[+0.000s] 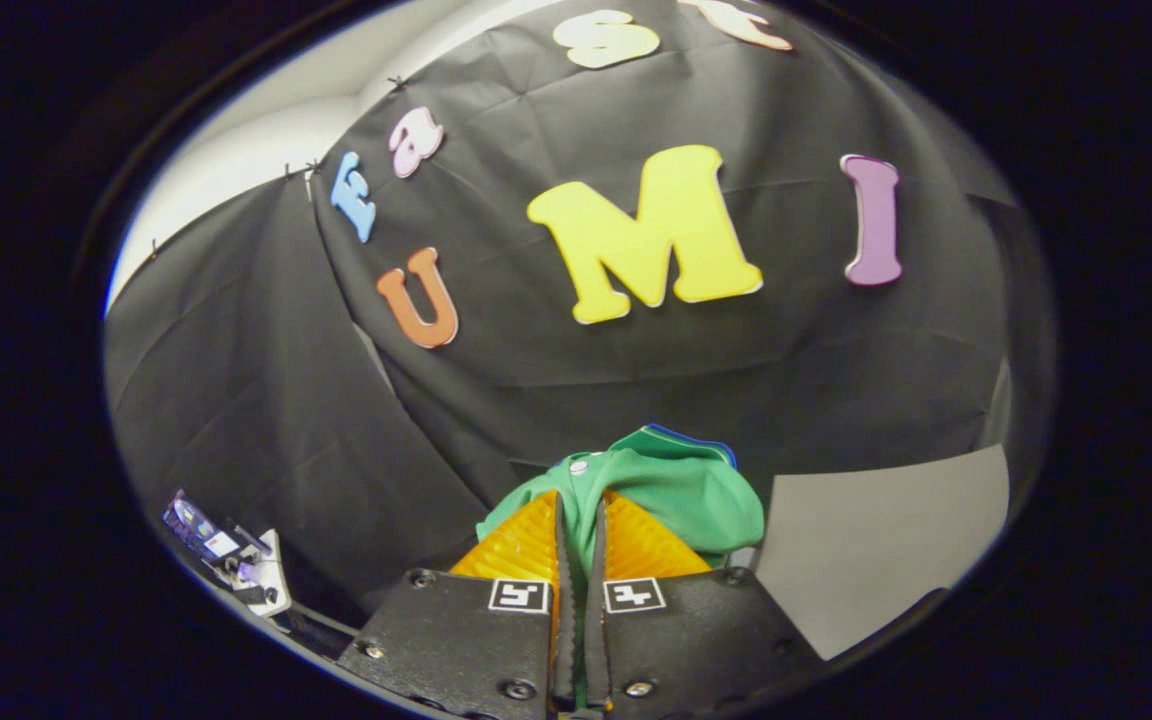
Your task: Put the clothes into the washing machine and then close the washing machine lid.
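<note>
While the tongs [576, 510] pinch a green garment [686, 485], open room lies beyond toward the booth wall [636, 380].

One gripper [578, 500] with two fingers [526, 545] pressed together on one green garment [681, 485], which carries one small round button [577, 466]; two square markers [520, 596] sit on the gripper body; one grey panel [876, 540] lies beyond; one small white-and-purple device [226, 560] stands off to the side
</note>
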Motion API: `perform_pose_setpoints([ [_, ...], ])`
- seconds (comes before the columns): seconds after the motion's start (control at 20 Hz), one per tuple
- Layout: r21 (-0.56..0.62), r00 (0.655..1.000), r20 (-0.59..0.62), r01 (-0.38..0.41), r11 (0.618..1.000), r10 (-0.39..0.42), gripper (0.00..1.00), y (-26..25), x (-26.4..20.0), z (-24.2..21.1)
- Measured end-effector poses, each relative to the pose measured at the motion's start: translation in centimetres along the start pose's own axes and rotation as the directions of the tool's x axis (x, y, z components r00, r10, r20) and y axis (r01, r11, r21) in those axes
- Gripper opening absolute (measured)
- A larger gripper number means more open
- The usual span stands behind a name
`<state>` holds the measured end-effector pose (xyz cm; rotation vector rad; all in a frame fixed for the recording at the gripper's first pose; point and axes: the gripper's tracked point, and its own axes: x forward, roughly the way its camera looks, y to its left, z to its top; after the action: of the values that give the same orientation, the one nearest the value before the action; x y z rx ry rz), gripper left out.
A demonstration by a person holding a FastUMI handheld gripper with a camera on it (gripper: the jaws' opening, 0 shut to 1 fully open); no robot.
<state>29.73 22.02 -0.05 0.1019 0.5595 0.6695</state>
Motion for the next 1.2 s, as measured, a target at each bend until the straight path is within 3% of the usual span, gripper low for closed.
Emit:
perform_pose_setpoints([
  [0.25,-0.034,0.998,-0.049,-0.033,0.999,0.031,0.07,3.5,3.8,-2.1],
  [0.5,-0.028,0.991,-0.132,-0.014,0.999,0.010,0.07,4.0,8.1,-5.8],
  [1.0,0.071,0.943,-0.308,0.156,0.985,-0.127,0.07,0.0,19.4,-17.3],
  [1.2,0.049,0.922,-0.342,0.212,0.976,-0.183,0.07,-1.7,23.0,-21.1],
])
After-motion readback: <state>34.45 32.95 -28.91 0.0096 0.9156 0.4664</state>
